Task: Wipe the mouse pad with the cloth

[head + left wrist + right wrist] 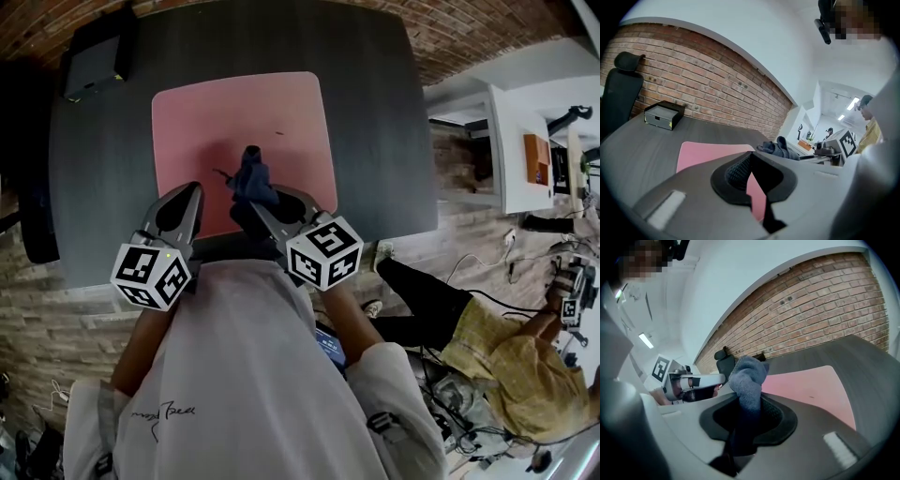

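On the dark tabletop point(375, 112) the pink mouse pad point(234, 122) lies flat, with a few dark specks point(278, 133) showing on it. The blue cloth point(251, 178) is pinched by the right hand-held gripper point(255, 208) over the pad's near part. The left hand-held gripper point(192, 192) is pressed together, empty. Wiping is judged hardly begun.

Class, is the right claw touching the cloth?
Touching. The right gripper view shows the right claw shut on the blue-grey cloth, which stands up between its jaws.
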`<control>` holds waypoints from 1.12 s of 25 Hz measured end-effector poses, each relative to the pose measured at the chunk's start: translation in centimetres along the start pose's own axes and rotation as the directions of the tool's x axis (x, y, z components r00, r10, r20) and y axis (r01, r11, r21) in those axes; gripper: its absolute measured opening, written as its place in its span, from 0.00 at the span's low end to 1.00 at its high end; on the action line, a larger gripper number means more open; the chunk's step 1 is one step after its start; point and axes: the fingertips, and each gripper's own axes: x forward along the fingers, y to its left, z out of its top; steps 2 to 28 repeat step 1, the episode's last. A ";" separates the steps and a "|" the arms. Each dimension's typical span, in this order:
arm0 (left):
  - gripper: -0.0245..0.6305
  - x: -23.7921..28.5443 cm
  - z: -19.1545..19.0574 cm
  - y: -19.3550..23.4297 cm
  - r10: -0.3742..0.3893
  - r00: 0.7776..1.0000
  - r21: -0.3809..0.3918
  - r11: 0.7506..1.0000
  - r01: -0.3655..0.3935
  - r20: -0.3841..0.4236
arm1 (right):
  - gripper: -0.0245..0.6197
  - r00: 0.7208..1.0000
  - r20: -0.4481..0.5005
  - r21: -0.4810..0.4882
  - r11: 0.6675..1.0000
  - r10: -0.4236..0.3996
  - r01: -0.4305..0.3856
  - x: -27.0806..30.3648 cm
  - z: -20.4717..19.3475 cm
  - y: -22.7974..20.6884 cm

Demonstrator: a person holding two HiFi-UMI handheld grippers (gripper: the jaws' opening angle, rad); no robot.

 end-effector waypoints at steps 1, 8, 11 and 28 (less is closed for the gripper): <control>0.06 0.1 -0.1 0.0 -0.003 1.000 0.002 1.000 0.003 -0.004 | 0.17 1.000 -0.004 0.005 1.000 -0.005 0.005 0.1 -0.2 -0.2; 0.06 0.1 -0.1 0.0 -0.003 1.000 0.002 1.000 0.003 -0.004 | 0.17 1.000 -0.004 0.005 1.000 -0.005 0.005 0.1 -0.2 -0.2; 0.06 0.1 -0.1 0.0 -0.003 1.000 0.002 1.000 0.003 -0.004 | 0.17 1.000 -0.004 0.005 1.000 -0.005 0.005 0.1 -0.2 -0.2; 0.06 0.1 -0.1 0.0 -0.003 1.000 0.002 1.000 0.003 -0.004 | 0.17 1.000 -0.004 0.005 1.000 -0.005 0.005 0.1 -0.2 -0.2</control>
